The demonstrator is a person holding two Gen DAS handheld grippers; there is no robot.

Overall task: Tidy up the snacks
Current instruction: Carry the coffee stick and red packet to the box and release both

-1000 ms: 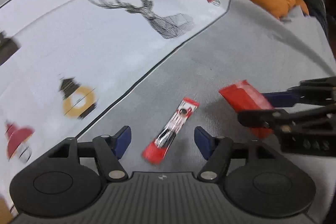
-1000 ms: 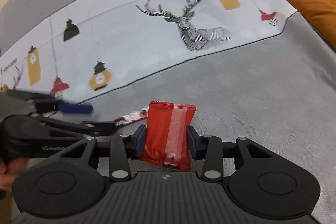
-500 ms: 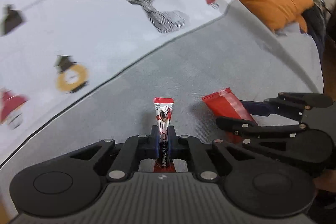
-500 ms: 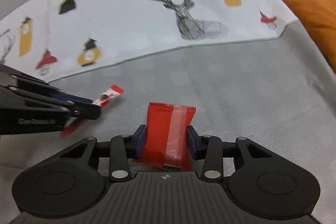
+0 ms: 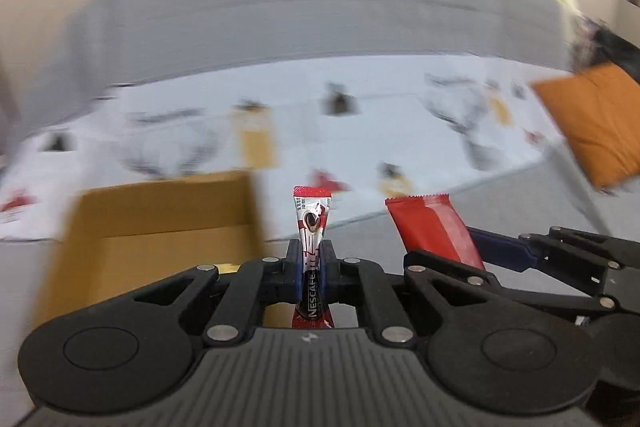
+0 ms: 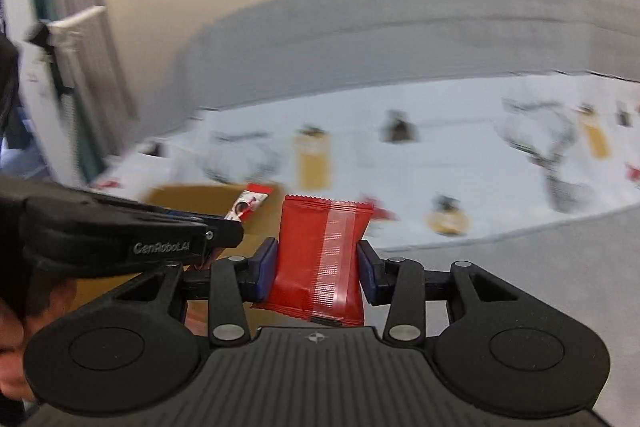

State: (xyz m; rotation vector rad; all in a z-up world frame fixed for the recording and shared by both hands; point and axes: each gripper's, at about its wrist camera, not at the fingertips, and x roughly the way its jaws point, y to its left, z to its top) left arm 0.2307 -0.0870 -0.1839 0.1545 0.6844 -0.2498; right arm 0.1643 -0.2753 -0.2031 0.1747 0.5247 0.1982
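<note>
My left gripper is shut on a thin red and white Nescafe stick, which stands upright between the blue pads. My right gripper is shut on a flat red snack packet. Both are lifted above the grey sofa seat. In the left wrist view the red packet and right gripper show at right. In the right wrist view the left gripper and the stick show at left. An open cardboard box lies ahead left, also in the right wrist view.
A white printed cloth with deer and lantern figures covers the sofa seat behind the box. An orange cushion lies at far right. The grey sofa back rises behind. A white appliance stands at left.
Both grippers have lifted and swung left with their snacks; the cardboard box has come into view. A second ago the left gripper was open around the stick on the seat; it then closed on it.
</note>
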